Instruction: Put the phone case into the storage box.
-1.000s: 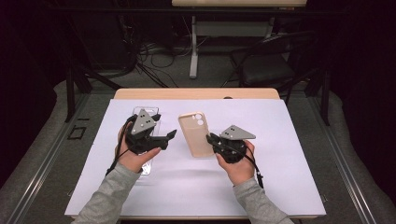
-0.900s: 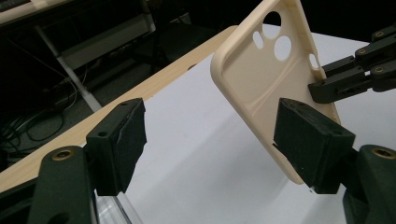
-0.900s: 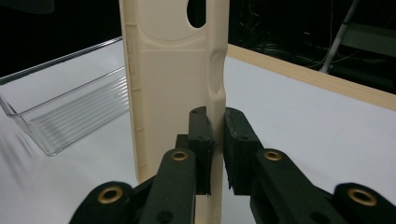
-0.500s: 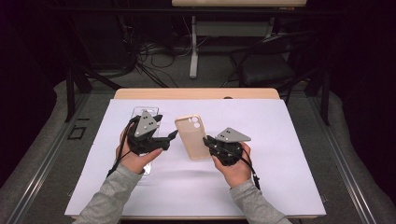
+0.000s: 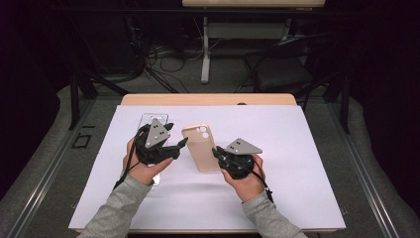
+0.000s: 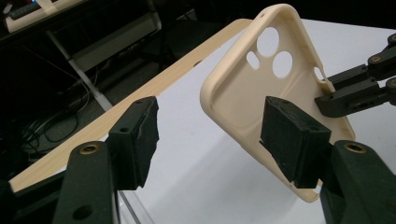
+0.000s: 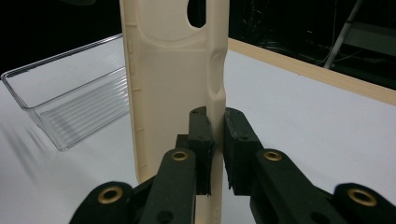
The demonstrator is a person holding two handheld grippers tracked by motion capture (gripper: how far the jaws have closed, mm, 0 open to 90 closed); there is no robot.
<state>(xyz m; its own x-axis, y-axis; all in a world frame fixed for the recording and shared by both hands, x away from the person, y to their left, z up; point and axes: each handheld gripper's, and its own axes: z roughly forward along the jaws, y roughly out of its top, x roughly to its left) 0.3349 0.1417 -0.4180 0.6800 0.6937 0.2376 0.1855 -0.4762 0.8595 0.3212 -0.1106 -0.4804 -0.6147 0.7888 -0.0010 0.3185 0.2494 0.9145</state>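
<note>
A cream phone case [image 5: 200, 148] was held above the white sheet [image 5: 297, 148] on the table [image 5: 208, 99], raised and tilted, its hollow side with the camera holes turned toward the left claw [image 5: 182, 144].

The right claw [image 5: 216, 151] was clamped on one long rim of the case near its lower end; in the right gripper view its two black pads [image 7: 201, 135] pinched the thin wall of the case [image 7: 177, 70] from both sides.

The left claw stood just beside the opposite edge of the case. Its jaws had just been closing, yet in the left gripper view a wide gap remained between the pads [image 6: 140, 135]. One pad sat in front of the lower part of the case [image 6: 243, 93], the other stood well clear of the case on its far side. Whether the near pad touched the rim could not be told.

A clear plastic tray [image 5: 151, 119] lay on the sheet beyond the left claw, on the side away from the case; it also showed in the right gripper view [image 7: 70, 93] behind the case.
</note>
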